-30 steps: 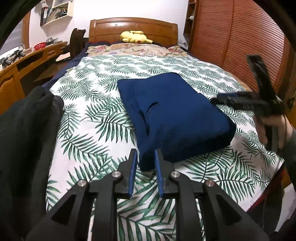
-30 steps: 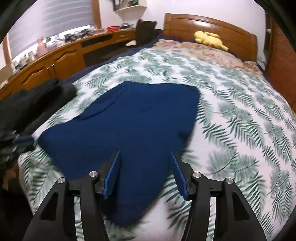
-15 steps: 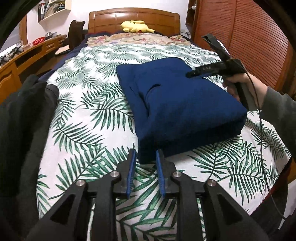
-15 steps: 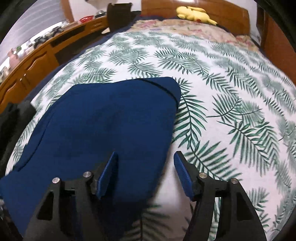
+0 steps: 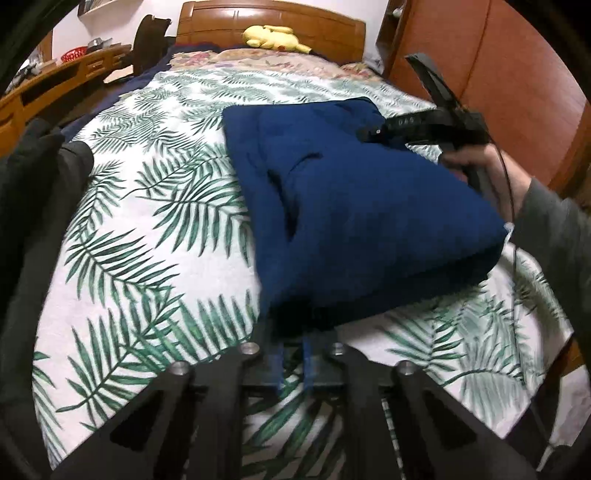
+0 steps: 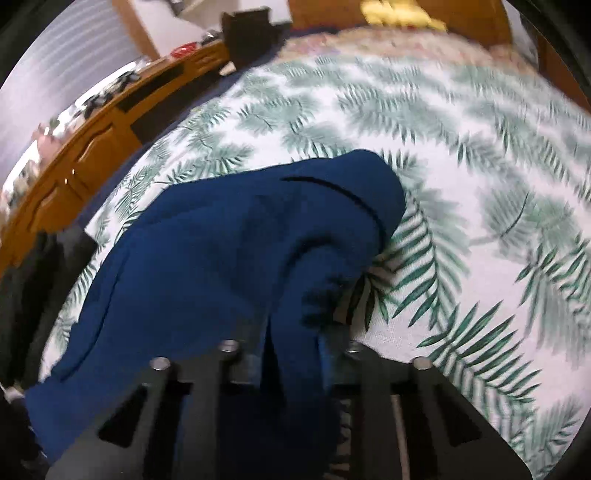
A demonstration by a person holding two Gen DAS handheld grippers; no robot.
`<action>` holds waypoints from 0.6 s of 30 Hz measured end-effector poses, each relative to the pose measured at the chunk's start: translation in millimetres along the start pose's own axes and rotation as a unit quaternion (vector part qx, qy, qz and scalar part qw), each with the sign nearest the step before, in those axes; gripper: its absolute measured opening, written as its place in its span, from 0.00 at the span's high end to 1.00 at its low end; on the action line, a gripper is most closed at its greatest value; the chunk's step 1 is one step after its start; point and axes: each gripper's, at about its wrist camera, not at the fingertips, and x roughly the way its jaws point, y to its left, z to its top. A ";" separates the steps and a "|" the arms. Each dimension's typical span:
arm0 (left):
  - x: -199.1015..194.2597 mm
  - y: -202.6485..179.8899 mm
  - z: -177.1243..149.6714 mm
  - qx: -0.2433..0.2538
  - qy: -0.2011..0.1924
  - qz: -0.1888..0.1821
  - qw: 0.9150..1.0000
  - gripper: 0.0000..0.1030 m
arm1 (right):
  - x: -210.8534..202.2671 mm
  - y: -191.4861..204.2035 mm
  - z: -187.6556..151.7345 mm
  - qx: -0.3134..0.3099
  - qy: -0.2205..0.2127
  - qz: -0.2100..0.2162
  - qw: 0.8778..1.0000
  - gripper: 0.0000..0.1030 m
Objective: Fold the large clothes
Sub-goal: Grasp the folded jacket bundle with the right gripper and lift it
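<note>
A dark blue garment (image 5: 369,221) lies folded on the leaf-print bedsheet (image 5: 147,221). In the left wrist view my left gripper (image 5: 293,347) is shut, its tips nipping the garment's near corner. A hand (image 5: 476,158) in a grey sleeve holds my right gripper (image 5: 369,133) over the garment's far right part. In the right wrist view the garment (image 6: 221,258) is bunched up into a ridge. My right gripper (image 6: 291,354) is closing, with that cloth between its jaws and the pads pressing on it.
A pile of dark clothes (image 5: 29,221) lies along the bed's left edge. A wooden desk (image 6: 74,166) runs along the left wall, with a black chair (image 5: 147,33). A yellow plush toy (image 5: 273,35) sits at the headboard. A wooden wardrobe (image 5: 498,74) stands to the right.
My right gripper came over the garment's far edge and closed on it, bunching the cloth. My left gripper sank to the near corner and its jaws narrowed.
</note>
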 end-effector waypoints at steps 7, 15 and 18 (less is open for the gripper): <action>-83.6 -7.3 14.2 0.019 -0.102 0.034 0.994 1.00 | -67.9 55.8 11.5 -0.058 -0.084 -0.022 0.995 0.89; -213.6 47.2 21.8 0.036 -0.171 0.126 0.977 1.00 | -101.4 184.7 48.2 -0.155 -0.115 -0.033 0.981 0.90; -220.2 70.5 9.8 0.013 -0.164 0.130 0.978 1.00 | -83.3 169.4 61.1 -0.151 -0.082 -0.088 0.981 0.90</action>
